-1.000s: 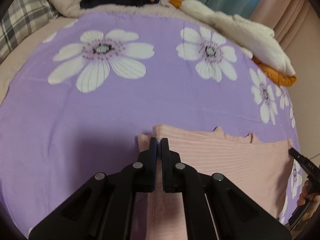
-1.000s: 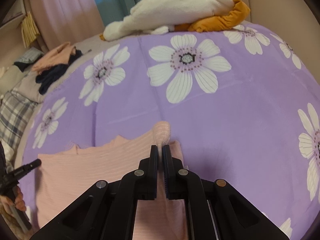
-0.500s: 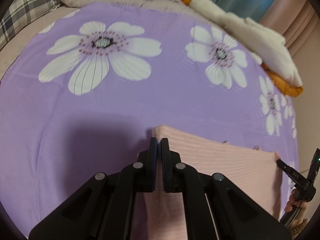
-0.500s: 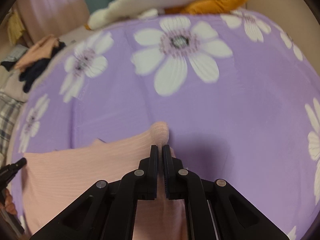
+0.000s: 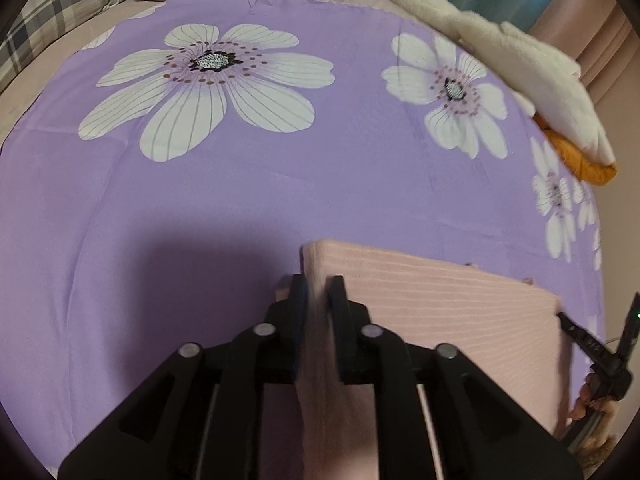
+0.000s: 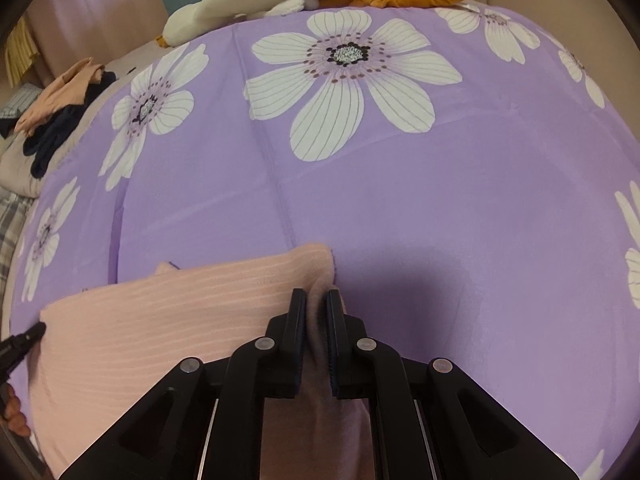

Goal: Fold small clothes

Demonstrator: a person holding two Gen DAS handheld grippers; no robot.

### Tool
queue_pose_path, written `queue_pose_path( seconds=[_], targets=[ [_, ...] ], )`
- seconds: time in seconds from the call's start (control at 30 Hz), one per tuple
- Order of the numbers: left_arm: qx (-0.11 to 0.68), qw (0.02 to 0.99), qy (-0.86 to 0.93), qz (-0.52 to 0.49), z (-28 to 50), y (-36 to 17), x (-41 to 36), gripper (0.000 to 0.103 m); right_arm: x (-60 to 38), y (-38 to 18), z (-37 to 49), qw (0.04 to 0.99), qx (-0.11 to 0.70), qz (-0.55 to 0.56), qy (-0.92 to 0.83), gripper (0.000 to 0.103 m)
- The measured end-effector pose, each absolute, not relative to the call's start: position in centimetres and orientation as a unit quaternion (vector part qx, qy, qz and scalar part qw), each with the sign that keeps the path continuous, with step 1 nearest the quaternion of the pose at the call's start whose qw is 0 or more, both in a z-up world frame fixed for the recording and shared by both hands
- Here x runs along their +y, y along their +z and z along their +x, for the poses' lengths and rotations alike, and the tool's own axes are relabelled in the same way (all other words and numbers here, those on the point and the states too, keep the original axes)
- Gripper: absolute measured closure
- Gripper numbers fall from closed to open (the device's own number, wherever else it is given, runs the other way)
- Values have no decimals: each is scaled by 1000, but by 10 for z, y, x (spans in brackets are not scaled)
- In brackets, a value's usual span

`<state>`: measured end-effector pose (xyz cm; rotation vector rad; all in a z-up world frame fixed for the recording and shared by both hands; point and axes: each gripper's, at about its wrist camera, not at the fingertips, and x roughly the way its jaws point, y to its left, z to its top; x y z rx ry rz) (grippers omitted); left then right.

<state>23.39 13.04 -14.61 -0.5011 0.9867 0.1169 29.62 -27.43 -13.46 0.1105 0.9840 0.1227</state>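
- Left tool (image 5: 317, 294) is just opening, jaws parting around the pink garment (image 5: 440, 312) corner; the fold is being laid onto the bed (image 5: 240, 200)
- Right tool (image 6: 316, 306) is pinching its corner, barely loosening

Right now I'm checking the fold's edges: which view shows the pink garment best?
The left wrist view: the pink garment shows both far corners and a straight folded edge. The right wrist view shows it rumpled, cut off at left.

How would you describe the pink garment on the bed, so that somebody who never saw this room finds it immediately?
Start from the purple bedspread printed with large white flowers. At its near edge lies the pink ribbed garment, folded flat into a rectangle, with a gripper at each of its two far corners. Unlike the crumpled clothes pile and the white plush toy at the far edge, it is smooth, with fine ribs.
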Motion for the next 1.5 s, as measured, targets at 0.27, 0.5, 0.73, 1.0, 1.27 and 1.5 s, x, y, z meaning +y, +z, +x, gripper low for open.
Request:
queue_pose_path(
  seconds=[0.27, 0.5, 0.73, 1.0, 1.27, 1.5],
  targets=[
    [439, 863, 26, -249, 177, -107, 125, 31, -283, -101, 252, 889, 445, 73, 81, 43],
    [469, 842, -1, -267, 132, -128, 113, 29, -322, -110, 183, 869, 449, 180, 103, 35],
    [493, 818, -37, -295, 112, -155, 99, 30, -344, -145, 135, 842, 480, 230, 91, 36],
    [488, 800, -79, -340, 129, -165, 92, 53, -324, -161, 144, 816, 466, 305, 154, 36],
    [489, 807, -68, -324, 130, -159, 84, 84, -301, -168, 169, 823, 452, 304, 159, 83],
    [486, 819, -89, -292, 103, -130, 67, 87, -311, -125, 128, 853, 406, 281, 167, 86]
  ],
)
